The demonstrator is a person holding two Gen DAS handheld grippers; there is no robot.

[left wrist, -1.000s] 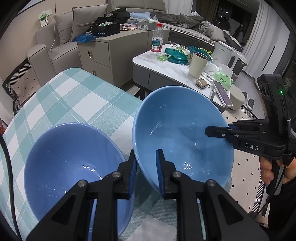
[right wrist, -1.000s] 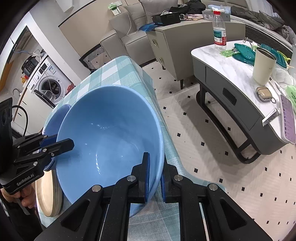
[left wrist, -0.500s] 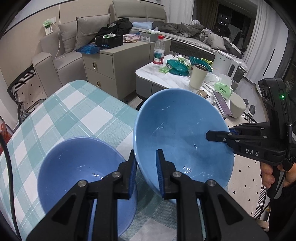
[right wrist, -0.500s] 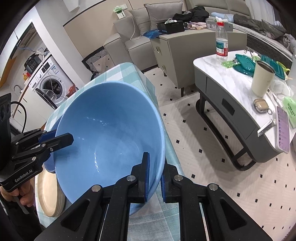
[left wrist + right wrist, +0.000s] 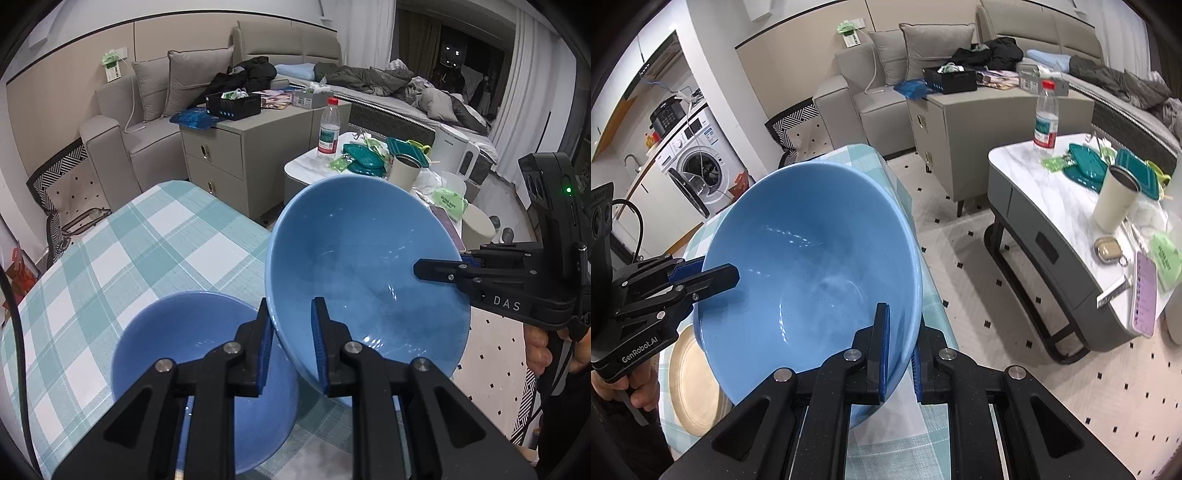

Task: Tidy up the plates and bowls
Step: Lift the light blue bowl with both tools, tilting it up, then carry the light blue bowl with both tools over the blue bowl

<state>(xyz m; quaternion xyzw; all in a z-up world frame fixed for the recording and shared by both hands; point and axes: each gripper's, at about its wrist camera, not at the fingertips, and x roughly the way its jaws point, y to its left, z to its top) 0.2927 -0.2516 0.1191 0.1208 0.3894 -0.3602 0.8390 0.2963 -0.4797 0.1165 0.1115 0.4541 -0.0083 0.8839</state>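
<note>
- Left wrist view: your left claw is clamped on the near rim of the big bowl; the right claw pinches the far rim. Bowl tilted, clear of the surface.
- Risk, as I judge it: two thin rim grips on a glazed bowl. If your hands drift apart or twist unevenly, one rim could slip out and the bowl swing or drop.
- Small bowl sits on the surface, below and left of the big one. Lower carelessly and the two could knock or chip.
- Right side of the big bowl hangs past the surface edge, over the floor. A drop there likely means breakage.
- Right wrist view: right claw is closed on the bowl wall, one pad inside, one outside; left claw grips the opposite rim.
- Tan plate lies on the surface under the bowl's low edge; watch clearance there.
- Surface: teal-and-white checked cloth, edge rounded.
- Room: grey sofa, cabinet, cluttered marble coffee table with bottle, washer back left.
</note>
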